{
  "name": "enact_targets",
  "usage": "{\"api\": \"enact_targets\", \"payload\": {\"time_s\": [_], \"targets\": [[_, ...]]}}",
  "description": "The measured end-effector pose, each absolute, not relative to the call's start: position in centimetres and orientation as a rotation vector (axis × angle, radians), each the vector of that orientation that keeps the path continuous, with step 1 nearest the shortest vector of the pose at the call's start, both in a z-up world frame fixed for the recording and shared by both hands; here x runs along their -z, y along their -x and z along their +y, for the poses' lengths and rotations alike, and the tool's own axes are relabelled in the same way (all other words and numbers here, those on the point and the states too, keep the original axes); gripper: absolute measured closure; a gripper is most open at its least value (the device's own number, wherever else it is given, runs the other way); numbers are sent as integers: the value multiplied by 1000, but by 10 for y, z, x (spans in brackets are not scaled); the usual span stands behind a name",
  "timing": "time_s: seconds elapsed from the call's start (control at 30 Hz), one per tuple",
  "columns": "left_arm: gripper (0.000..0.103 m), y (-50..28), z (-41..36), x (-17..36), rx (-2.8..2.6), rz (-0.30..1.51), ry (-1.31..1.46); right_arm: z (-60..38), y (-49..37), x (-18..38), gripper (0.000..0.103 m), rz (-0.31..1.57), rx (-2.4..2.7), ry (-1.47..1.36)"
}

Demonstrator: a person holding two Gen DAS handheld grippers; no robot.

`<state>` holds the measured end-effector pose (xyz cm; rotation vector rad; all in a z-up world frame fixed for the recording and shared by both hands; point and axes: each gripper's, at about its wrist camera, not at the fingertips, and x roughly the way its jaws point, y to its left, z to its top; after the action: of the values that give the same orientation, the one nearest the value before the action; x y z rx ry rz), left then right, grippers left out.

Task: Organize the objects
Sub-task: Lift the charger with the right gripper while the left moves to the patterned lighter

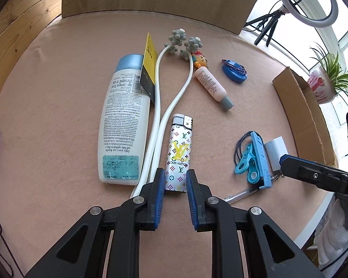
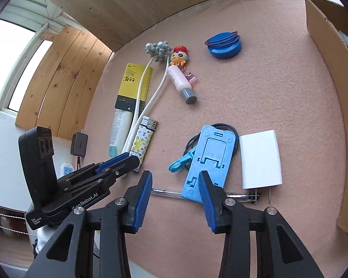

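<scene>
A patterned lighter (image 1: pixel 179 154) lies on the pink mat, its near end between the blue pads of my left gripper (image 1: pixel 174 178), whose jaws stand close on both sides of it. It also shows in the right wrist view (image 2: pixel 143 142). My right gripper (image 2: pixel 175 180) is open and empty, just above a clear pen (image 2: pixel 167 193) and the near end of a blue phone stand (image 2: pixel 208 159). A white charger (image 2: pixel 261 158) lies right of the stand.
A white lotion bottle (image 1: pixel 123 125), a yellow-black card (image 1: pixel 148 67), a white massager (image 1: pixel 174 88), a small pink bottle (image 1: pixel 212 84), a toy keychain (image 1: pixel 199 60) and a blue lid (image 1: pixel 234 70) lie on the mat. A cardboard box (image 2: pixel 331 69) stands at the right.
</scene>
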<state>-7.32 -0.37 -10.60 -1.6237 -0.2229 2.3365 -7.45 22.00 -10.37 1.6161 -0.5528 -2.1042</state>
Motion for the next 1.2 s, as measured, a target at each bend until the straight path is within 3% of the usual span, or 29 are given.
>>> {"api": "enact_targets", "payload": {"time_s": [0.37,0.5,1.1,1.2], "targets": [[79,80,11,104,-2355,-123,1605,271,74,84,65,-451,2343,-1645],[69,84,16,110,-2344,-104,1610,274,78,91,65,-432,2353,-1683],[69,104,34,124,-2369,-67,1606,248,90,120,65,-176,2344,-1790],[74,104,32,124,-2377,-69,1603,247,90,120,69,-145,2353,-1784]]}}
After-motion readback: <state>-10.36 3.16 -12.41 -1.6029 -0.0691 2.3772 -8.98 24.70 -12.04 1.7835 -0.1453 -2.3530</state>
